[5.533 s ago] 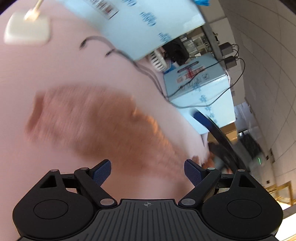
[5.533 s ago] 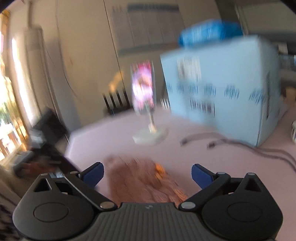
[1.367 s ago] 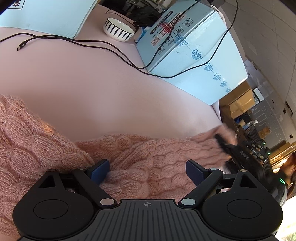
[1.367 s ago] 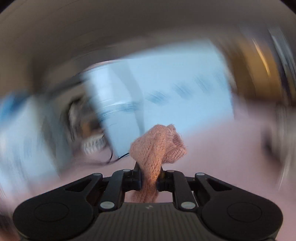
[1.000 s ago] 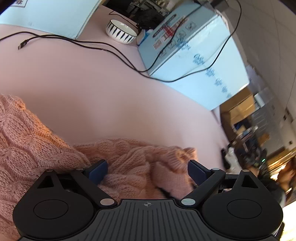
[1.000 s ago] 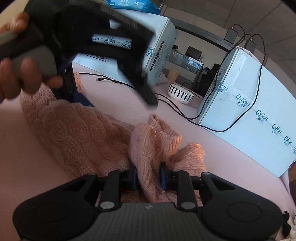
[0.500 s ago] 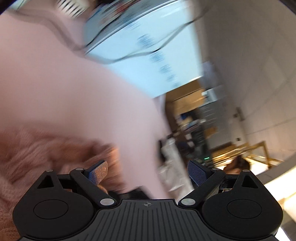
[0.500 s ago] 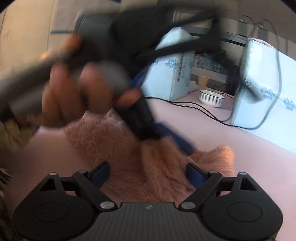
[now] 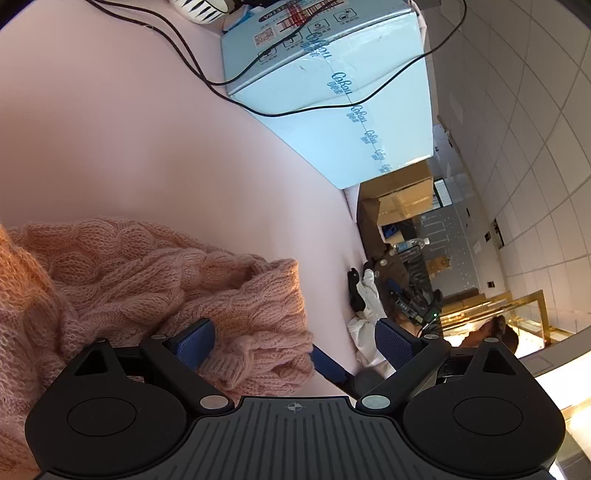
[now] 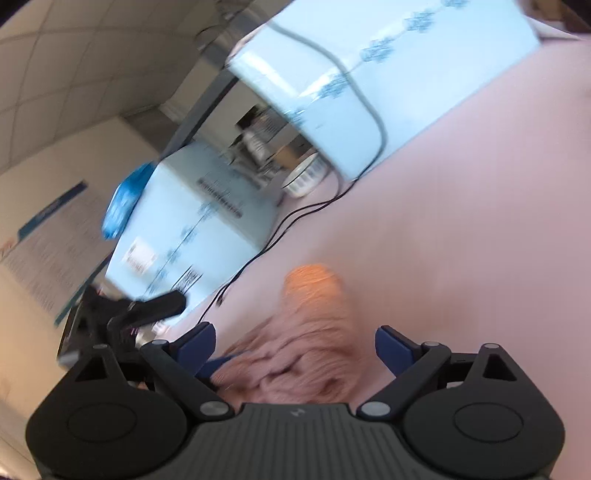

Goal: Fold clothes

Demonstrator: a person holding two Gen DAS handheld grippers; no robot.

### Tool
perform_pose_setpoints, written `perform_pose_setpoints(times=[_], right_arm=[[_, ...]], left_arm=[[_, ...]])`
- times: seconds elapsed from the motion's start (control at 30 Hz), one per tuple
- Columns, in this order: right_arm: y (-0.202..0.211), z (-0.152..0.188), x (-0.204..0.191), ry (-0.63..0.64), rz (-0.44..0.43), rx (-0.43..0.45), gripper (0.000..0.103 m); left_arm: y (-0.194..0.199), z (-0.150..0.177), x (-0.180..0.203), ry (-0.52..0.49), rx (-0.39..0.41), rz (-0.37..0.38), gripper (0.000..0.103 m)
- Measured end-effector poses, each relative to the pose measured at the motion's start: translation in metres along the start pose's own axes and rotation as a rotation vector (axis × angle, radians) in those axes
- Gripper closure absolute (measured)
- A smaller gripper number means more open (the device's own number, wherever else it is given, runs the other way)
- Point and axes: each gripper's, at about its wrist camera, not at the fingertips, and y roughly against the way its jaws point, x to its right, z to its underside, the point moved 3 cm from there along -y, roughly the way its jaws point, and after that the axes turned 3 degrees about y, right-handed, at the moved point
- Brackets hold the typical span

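A pink cable-knit sweater (image 9: 147, 280) lies bunched on the pink table (image 9: 129, 147), filling the lower left of the left wrist view. My left gripper (image 9: 293, 341) hangs open just above its folded sleeve end, nothing between the fingers. In the blurred right wrist view the same sweater (image 10: 306, 339) lies below my right gripper (image 10: 295, 345), which is open and holds nothing. The other gripper's dark body (image 10: 122, 314) shows at that view's left.
A light blue carton (image 9: 332, 85) with black cables (image 9: 192, 55) over it stands behind the sweater. A striped bowl (image 9: 201, 7) sits beside it. A second carton (image 10: 192, 229) stands further left. The table edge (image 9: 354, 258) drops off at the right.
My right gripper has let go of the sleeve and opened, then swung away. The sleeve now lies folded back onto the sweater. My left gripper stays open and has shifted over the sleeve end.
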Motion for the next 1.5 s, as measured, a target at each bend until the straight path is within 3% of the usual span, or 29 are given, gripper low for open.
perform_pose_setpoints(times=[0.13,0.2,0.3,0.43,0.67,0.8,1.0,1.17,1.23,1.37,1.5], right_arm=[[-0.003,-0.006,0.018,-0.147,-0.034,0.015,0.022],[-0.006,-0.007,0.026,-0.189,-0.006,-0.004,0.047],[-0.014,-0.009,0.038,-0.228,0.046,-0.039,0.061],[-0.020,-0.005,0.040,-0.236,0.051,-0.064,0.062],[-0.025,-0.004,0.033,-0.225,0.066,-0.075,0.053],[-0.028,-0.003,0.029,-0.218,0.076,-0.074,0.079],[-0.028,-0.004,0.020,-0.184,0.081,-0.046,0.086],[-0.016,-0.003,-0.038,0.204,0.118,0.112,0.086],[-0.018,0.010,-0.081,0.482,0.163,0.175,0.086],[-0.036,0.033,-0.130,0.762,0.165,0.188,0.086],[-0.070,0.068,-0.169,0.992,0.136,0.155,0.086]], left_arm=[[-0.001,-0.001,-0.004,0.007,-0.004,0.003,0.008],[-0.003,-0.001,-0.004,0.011,-0.004,0.002,0.008],[-0.005,-0.001,-0.004,0.015,-0.003,0.001,0.008],[-0.004,-0.002,-0.005,0.021,-0.001,0.008,0.008],[-0.006,-0.002,-0.007,0.028,-0.001,0.008,0.008],[-0.006,-0.001,-0.007,0.028,-0.001,0.007,0.008],[-0.006,-0.002,-0.007,0.040,0.000,0.015,0.008],[0.005,-0.002,-0.004,0.058,0.047,0.052,0.008],[0.023,-0.005,0.001,0.061,0.112,0.075,0.008],[0.084,-0.007,0.019,-0.021,0.325,0.056,0.008],[0.133,-0.005,0.026,-0.071,0.419,0.048,0.008]])
